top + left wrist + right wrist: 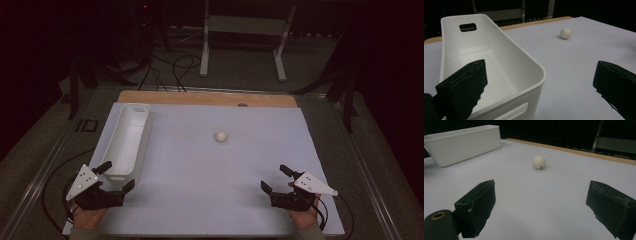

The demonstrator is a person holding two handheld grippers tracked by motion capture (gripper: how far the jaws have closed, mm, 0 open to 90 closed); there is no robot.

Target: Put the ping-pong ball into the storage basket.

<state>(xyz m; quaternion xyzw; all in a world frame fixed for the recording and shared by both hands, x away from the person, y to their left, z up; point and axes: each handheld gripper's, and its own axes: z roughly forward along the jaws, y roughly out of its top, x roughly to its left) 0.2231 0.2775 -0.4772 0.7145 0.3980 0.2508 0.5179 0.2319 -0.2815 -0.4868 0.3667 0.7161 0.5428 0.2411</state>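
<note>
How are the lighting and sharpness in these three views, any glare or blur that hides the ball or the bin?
High view: dim, dark surroundings, ball small but distinct. Left gripper view: white bin evenly lit, mild sheen inside, near tongs soft. Right gripper view: ball casts a faint shadow, its small mark unreadable; background black.

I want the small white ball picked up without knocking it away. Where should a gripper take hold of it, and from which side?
Grip the white ball across its widest middle, probably from straight above. It is round and sits loose on the bare table, so a sideways nudge would likely roll it. The right gripper stands open and looks the nearer one; the white bin lies well to the ball's left, clear of the approach.
</note>
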